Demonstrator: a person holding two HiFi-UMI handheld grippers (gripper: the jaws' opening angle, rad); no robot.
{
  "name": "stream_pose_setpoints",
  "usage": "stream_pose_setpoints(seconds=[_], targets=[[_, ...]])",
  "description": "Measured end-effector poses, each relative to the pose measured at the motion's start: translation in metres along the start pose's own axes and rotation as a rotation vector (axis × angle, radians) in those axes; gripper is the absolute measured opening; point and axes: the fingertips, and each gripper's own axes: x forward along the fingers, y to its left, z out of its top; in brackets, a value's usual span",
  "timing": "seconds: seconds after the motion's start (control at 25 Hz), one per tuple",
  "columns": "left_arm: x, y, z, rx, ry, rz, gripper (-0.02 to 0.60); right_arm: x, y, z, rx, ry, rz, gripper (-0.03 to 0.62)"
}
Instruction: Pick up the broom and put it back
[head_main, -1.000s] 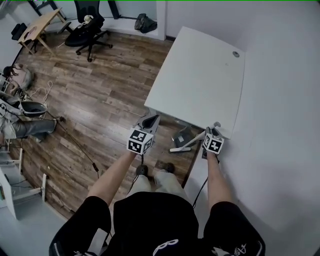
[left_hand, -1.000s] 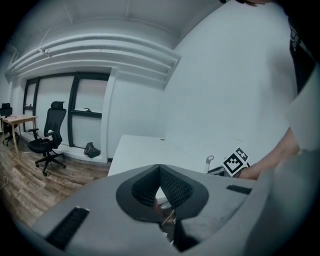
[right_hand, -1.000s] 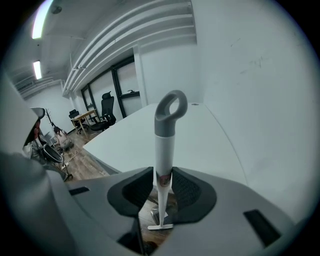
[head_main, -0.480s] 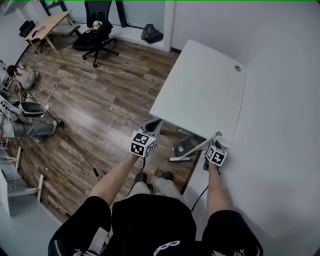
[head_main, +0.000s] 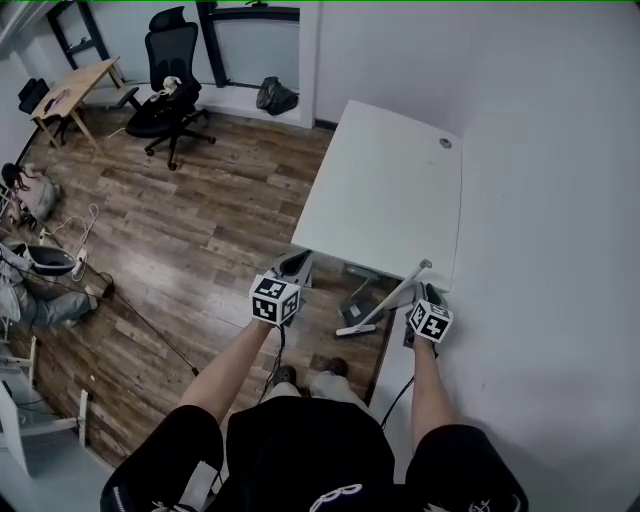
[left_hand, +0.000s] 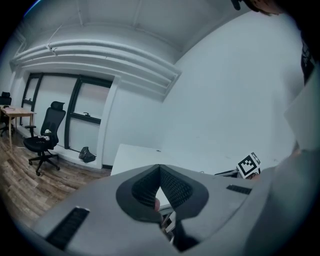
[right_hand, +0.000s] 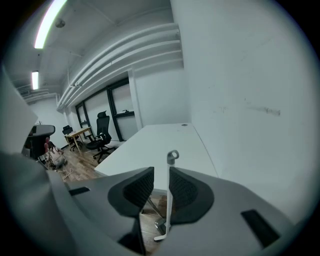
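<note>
The broom (right_hand: 169, 200) is grasped by its thin white handle between the pads of the right gripper (right_hand: 161, 171). The handle is pressed flush against the pad on that view's right. Above the jaws, the handle ends in a gray hanging loop (right_hand: 172, 156), which is seen against the white desk (right_hand: 150, 145). Below the jaws, the handle runs down to the broom head (right_hand: 159, 239).

The jaws of the left gripper (left_hand: 160, 170) are clenched tip to tip, and nothing is gripped between them.

In the head view, the broom (head_main: 385, 300) is held at a slant. Its broom head (head_main: 350, 328) is low, over the wooden floor (head_main: 200, 230) under the desk's near edge. Whether it touches the floor cannot be told. The hanging loop (head_main: 427, 265) is raised just past the right gripper (head_main: 425, 292), by the near right corner of the desk (head_main: 385, 190).

The left gripper (head_main: 297, 262) is held at the desk's near left corner, apart from the broom. The white wall (head_main: 550, 200) stands just to the right of the right gripper and along the desk's far side.

Farther off, a black office chair (head_main: 165, 100) and a wooden table (head_main: 75, 85) are seen across the floor.
</note>
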Motion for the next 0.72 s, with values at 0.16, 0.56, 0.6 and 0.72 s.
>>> stream_pose_setpoints(seconds=[0.16, 0.56, 0.6, 0.72], targets=[[-0.013, -0.004, 0.010, 0.013, -0.006, -0.033, 0.008, -0.033, 0.022, 0.027, -0.010, -0.079, 0.008, 0.068], [-0.056, -0.012, 0.033, 0.083, -0.035, -0.089, 0.007, -0.111, 0.088, 0.064, -0.065, -0.197, 0.062, 0.025], [-0.060, -0.013, 0.035, 0.084, -0.040, -0.100, 0.008, -0.116, 0.094, 0.064, -0.060, -0.203, 0.069, 0.025], [-0.072, -0.015, 0.038, 0.070, -0.054, -0.121, 0.008, -0.135, 0.111, 0.062, -0.051, -0.228, 0.079, 0.025]])
